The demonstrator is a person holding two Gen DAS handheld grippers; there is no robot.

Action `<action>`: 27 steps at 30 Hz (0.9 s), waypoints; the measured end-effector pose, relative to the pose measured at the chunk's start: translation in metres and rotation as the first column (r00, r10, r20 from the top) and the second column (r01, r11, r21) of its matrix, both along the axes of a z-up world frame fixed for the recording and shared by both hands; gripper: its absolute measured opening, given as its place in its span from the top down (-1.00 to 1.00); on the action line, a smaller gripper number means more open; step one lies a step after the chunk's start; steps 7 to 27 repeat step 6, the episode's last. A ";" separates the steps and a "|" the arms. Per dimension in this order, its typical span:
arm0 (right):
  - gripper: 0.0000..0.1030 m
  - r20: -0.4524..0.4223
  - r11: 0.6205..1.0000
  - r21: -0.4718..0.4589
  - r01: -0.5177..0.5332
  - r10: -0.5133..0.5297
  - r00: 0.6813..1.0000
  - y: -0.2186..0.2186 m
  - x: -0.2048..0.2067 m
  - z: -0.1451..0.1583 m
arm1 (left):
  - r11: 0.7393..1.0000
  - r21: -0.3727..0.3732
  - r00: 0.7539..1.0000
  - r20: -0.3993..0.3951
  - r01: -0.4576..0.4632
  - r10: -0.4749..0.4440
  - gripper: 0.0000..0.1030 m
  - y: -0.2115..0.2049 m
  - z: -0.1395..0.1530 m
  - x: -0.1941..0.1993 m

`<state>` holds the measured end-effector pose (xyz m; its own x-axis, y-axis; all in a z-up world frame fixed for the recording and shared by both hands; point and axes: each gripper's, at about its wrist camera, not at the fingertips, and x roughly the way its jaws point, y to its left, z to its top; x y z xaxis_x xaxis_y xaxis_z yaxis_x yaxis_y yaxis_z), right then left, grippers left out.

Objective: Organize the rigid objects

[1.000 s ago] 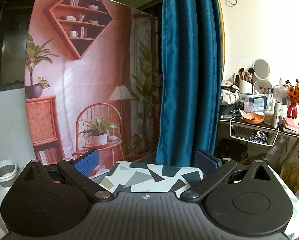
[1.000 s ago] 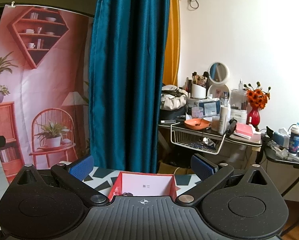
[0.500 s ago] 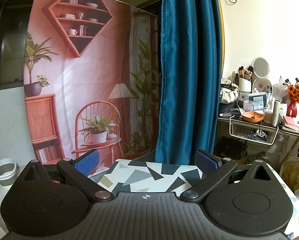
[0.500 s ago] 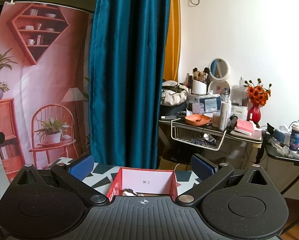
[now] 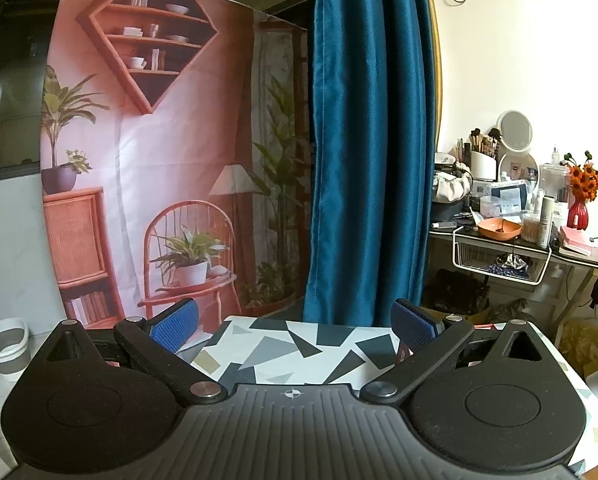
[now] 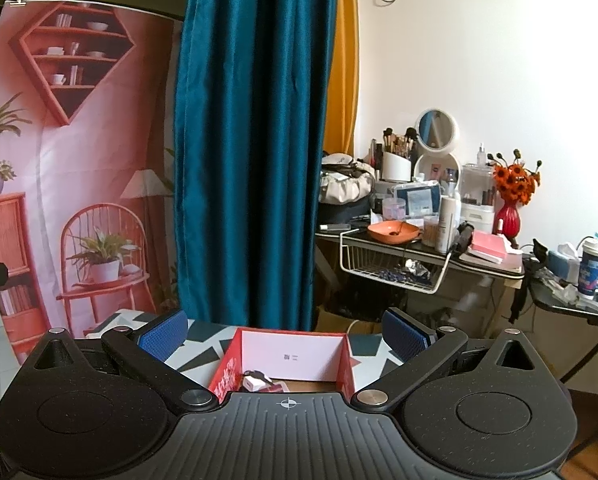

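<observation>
A red box with a white inside stands open on the table with a geometric-patterned cloth, straight ahead of my right gripper. Small objects lie at its bottom, mostly hidden behind the gripper body. The right gripper is open with nothing between its blue pads. My left gripper is also open and holds nothing, above the patterned cloth. A sliver of the red box shows by its right finger.
A teal curtain and a printed pink backdrop hang behind the table. A cluttered dressing table with a wire basket, mirror and red vase stands to the right. A white bin sits on the floor at left.
Both views have tilted down and come slightly forward: more of the patterned cloth and of the red box's inside shows. The grippers have stayed open.
</observation>
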<state>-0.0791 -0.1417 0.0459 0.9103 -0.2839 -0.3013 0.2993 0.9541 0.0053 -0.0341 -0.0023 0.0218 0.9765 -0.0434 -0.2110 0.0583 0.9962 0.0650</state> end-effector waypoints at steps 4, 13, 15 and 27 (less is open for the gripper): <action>-0.99 -0.003 1.000 0.005 0.000 0.000 1.000 -0.002 -0.001 -0.001 | 1.000 0.001 1.000 0.000 0.001 -0.001 -1.00 0.000 0.000 0.000; -0.99 -0.004 1.000 0.005 0.002 -0.002 1.000 -0.002 -0.001 -0.001 | 1.000 0.002 1.000 -0.003 0.000 0.000 -1.00 0.000 -0.001 0.000; -0.99 -0.004 1.000 0.005 0.002 -0.002 1.000 -0.002 -0.001 -0.001 | 1.000 0.002 1.000 -0.003 0.000 0.000 -1.00 0.000 -0.001 0.000; -0.99 -0.004 1.000 0.005 0.002 -0.002 1.000 -0.002 -0.001 -0.001 | 1.000 0.002 1.000 -0.003 0.000 0.000 -1.00 0.000 -0.001 0.000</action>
